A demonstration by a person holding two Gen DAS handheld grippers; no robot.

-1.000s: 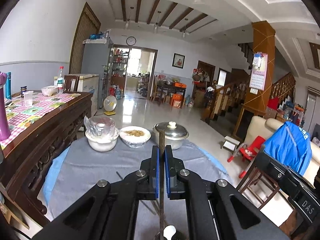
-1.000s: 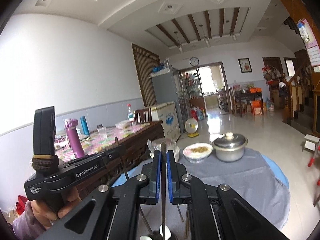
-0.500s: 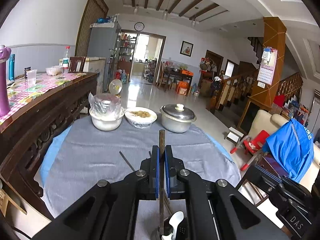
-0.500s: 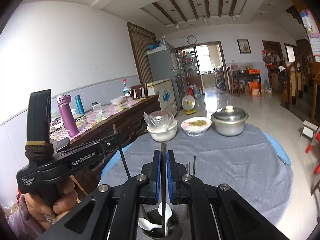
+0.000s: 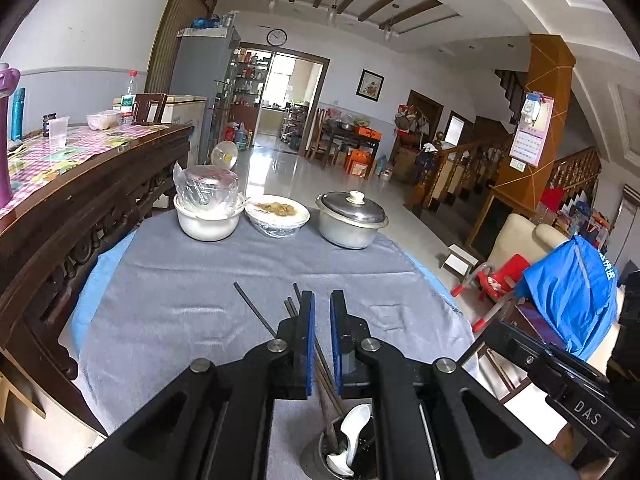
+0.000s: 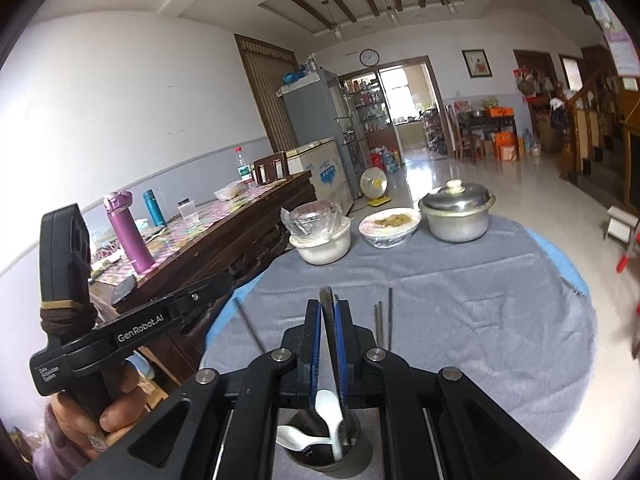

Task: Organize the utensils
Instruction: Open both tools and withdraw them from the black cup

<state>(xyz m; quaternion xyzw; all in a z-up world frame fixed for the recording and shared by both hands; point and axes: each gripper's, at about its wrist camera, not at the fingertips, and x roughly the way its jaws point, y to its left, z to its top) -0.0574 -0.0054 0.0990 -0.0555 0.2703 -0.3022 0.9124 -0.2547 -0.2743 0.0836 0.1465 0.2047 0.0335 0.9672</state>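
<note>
A metal utensil cup [image 6: 330, 450] with white spoons [image 6: 328, 412] stands on the grey cloth right below both grippers; it also shows in the left wrist view [image 5: 340, 456]. My right gripper [image 6: 329, 312] is shut on a dark chopstick [image 6: 326, 304] whose lower end reaches into the cup. My left gripper [image 5: 322, 300] is slightly open with nothing held; a dark chopstick [image 5: 326, 400] stands in the cup below it. Loose chopsticks [image 5: 256, 312] lie on the cloth [image 5: 180, 288] in front, also in the right wrist view [image 6: 384, 320].
Two white bowls [image 5: 208, 216] and a lidded metal pot [image 5: 352, 220] stand at the far edge of the round table. A dark wooden sideboard [image 5: 80, 184] with bottles is on the left. The left gripper's handle [image 6: 120, 332] sits left of the right gripper.
Both grippers tilted down toward the cup. The left gripper opened and let its chopstick drop into the cup. The right chopstick went lower into the cup.
</note>
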